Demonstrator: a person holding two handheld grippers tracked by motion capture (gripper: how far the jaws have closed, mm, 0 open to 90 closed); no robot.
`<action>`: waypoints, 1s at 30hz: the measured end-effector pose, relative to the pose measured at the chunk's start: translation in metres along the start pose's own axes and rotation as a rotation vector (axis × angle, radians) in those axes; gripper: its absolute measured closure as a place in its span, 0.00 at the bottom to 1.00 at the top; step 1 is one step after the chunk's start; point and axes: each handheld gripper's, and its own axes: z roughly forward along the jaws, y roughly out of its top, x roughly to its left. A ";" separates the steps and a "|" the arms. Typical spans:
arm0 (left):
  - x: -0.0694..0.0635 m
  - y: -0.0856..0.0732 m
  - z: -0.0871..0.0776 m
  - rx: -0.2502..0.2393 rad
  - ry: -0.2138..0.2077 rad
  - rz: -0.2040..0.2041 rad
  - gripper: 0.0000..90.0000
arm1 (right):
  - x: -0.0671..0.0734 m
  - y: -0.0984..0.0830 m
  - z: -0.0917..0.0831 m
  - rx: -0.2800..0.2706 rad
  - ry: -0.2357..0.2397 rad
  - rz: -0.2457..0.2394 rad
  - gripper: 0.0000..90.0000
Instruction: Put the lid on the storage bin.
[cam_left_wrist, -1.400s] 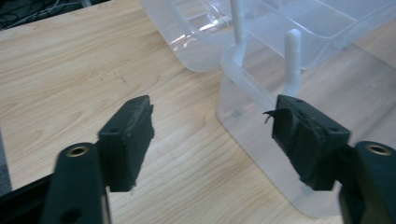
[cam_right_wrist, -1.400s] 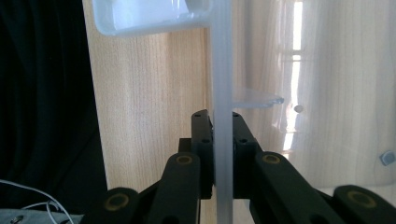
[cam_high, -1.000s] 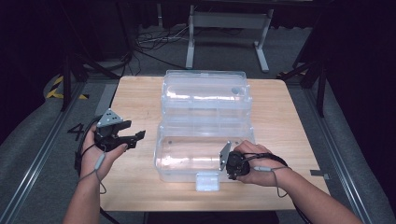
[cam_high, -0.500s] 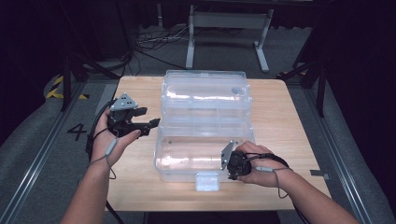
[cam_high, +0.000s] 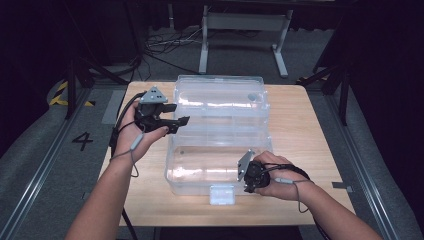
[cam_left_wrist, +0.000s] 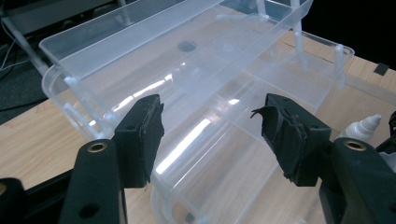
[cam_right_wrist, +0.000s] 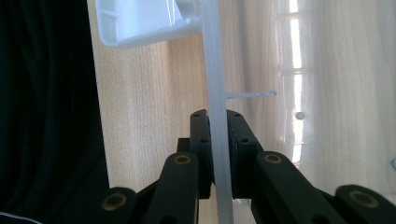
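My right gripper (cam_right_wrist: 218, 140) clamped on front wall of clear plastic box (cam_high: 220, 145) lying open mid-counter (cam_high: 300, 130); my left gripper (cam_high: 172, 114) jaws apart, empty, closing slightly, by box's left edge

Digit "4" (cam_high: 82, 141) on grey floor (cam_high: 45, 165), left of table (cam_high: 300, 130).

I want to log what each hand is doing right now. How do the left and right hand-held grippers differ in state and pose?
The left hand-held gripper stands open with nothing between its pads, while the right hand-held gripper is shut on the clear box's front wall. The left is held above the table beside the clear box, near its left edge; the right sits low at the near right rim. Both are black, two-jawed and held in a hand.
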 end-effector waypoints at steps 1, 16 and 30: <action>-0.001 0.002 0.003 -0.003 -0.001 0.001 0.43 | 0.000 0.000 0.000 -0.006 -0.001 0.005 0.93; -0.007 0.030 0.044 0.009 -0.069 0.050 0.47 | -0.001 -0.002 0.000 -0.015 0.008 0.012 0.93; -0.010 0.052 0.069 0.094 -0.093 0.147 0.55 | -0.001 -0.003 0.000 -0.030 0.008 0.015 0.93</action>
